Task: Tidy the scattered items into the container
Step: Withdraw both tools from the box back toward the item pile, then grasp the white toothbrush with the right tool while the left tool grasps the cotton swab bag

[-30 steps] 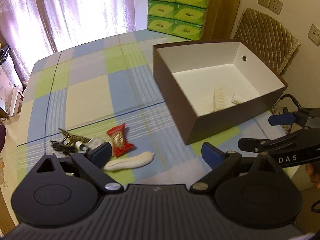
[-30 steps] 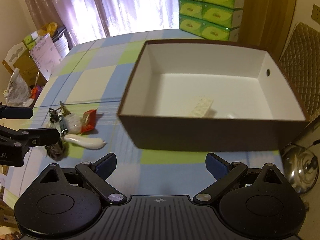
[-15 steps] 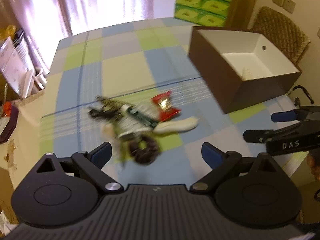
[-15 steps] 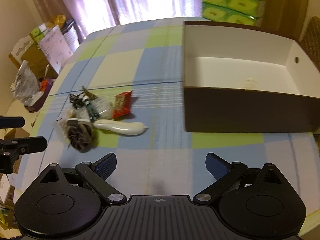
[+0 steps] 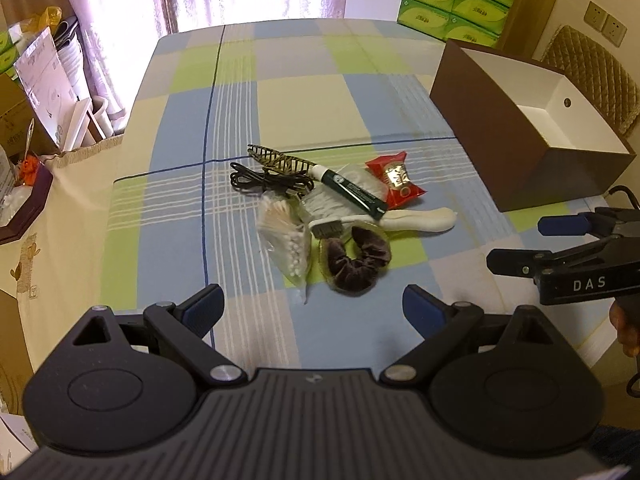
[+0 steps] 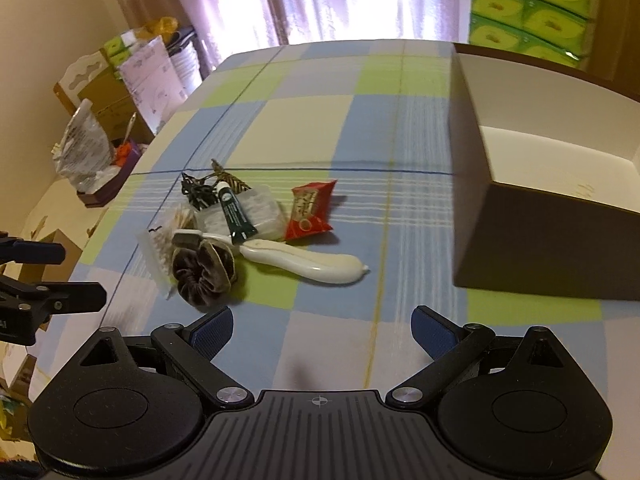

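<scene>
On the checked bench, my left gripper and right gripper hover with jaws released; next, I'd lift the scrunchie to the box.

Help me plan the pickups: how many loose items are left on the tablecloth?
8, clustered: hair clip, cable, green tube, clear pouch, red packet, cotton swabs, white brush, scrunchie. Others may hide underneath.

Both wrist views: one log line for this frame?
left gripper open, empty | right gripper open, empty | item pile on tablecloth | brown box apart from pile
</scene>
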Demonstrator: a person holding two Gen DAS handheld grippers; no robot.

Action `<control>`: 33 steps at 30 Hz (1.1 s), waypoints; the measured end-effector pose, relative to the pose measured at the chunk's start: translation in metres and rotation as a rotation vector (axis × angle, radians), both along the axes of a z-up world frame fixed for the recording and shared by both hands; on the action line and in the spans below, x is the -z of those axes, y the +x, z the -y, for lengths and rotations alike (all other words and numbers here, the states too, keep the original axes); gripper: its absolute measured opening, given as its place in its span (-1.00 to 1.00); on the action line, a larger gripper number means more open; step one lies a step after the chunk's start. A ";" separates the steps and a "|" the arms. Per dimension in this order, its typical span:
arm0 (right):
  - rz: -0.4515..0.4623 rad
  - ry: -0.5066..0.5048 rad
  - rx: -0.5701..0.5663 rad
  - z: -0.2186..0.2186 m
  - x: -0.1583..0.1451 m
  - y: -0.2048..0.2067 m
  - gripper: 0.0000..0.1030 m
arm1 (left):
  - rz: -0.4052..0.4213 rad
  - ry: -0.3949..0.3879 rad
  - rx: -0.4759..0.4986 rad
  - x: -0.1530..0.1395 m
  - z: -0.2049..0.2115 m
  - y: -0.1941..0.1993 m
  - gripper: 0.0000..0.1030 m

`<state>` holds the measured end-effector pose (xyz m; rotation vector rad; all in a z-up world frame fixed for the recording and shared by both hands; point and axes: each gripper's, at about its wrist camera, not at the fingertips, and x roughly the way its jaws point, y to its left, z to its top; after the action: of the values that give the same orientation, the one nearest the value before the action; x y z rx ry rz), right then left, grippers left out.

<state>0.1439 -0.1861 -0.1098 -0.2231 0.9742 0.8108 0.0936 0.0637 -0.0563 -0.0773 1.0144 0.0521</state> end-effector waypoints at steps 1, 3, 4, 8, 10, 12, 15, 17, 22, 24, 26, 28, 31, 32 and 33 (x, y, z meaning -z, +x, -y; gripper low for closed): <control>0.003 0.001 -0.006 -0.002 0.003 0.001 0.95 | -0.002 0.001 -0.002 0.003 -0.001 0.002 0.81; 0.005 -0.003 -0.020 -0.006 0.007 0.002 0.95 | -0.009 -0.001 -0.004 0.008 -0.003 0.005 0.80; 0.007 0.002 -0.027 -0.007 0.010 0.003 0.95 | -0.013 -0.003 -0.005 0.010 -0.005 0.007 0.80; 0.014 0.004 -0.061 -0.013 0.019 0.008 0.95 | -0.025 -0.003 -0.003 0.018 -0.008 0.015 0.79; 0.032 -0.001 -0.090 -0.017 0.024 0.010 0.94 | -0.032 -0.004 -0.004 0.022 -0.009 0.019 0.78; 0.053 -0.011 -0.121 -0.021 0.028 0.012 0.94 | -0.040 -0.005 -0.009 0.025 -0.011 0.022 0.78; 0.092 -0.020 -0.170 -0.028 0.035 0.015 0.94 | -0.053 -0.005 -0.019 0.030 -0.015 0.025 0.77; 0.115 -0.018 -0.212 -0.032 0.037 0.017 0.94 | -0.061 -0.002 -0.025 0.034 -0.018 0.027 0.74; 0.175 -0.033 -0.348 -0.048 0.044 0.017 0.44 | -0.075 0.003 -0.046 0.039 -0.024 0.029 0.73; 0.192 -0.052 -0.398 -0.055 0.049 0.018 0.44 | -0.079 -0.001 -0.059 0.040 -0.028 0.030 0.73; 0.217 -0.052 -0.445 -0.061 0.053 0.018 0.44 | -0.082 0.000 -0.068 0.040 -0.031 0.030 0.73; 0.228 -0.039 -0.488 -0.064 0.055 0.018 0.41 | -0.084 0.001 -0.076 0.041 -0.034 0.030 0.72; 0.227 -0.063 -0.556 -0.070 0.060 0.017 -0.08 | -0.089 -0.003 -0.088 0.043 -0.039 0.031 0.67; 0.229 -0.078 -0.576 -0.071 0.062 0.015 -0.13 | -0.090 -0.005 -0.090 0.043 -0.040 0.031 0.67; 0.225 -0.088 -0.590 -0.071 0.062 0.014 -0.18 | -0.090 -0.006 -0.091 0.043 -0.041 0.032 0.67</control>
<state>0.1582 -0.1154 -0.1720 -0.6845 0.7339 1.2495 0.1252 0.1046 -0.0995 -0.1272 1.1009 0.1369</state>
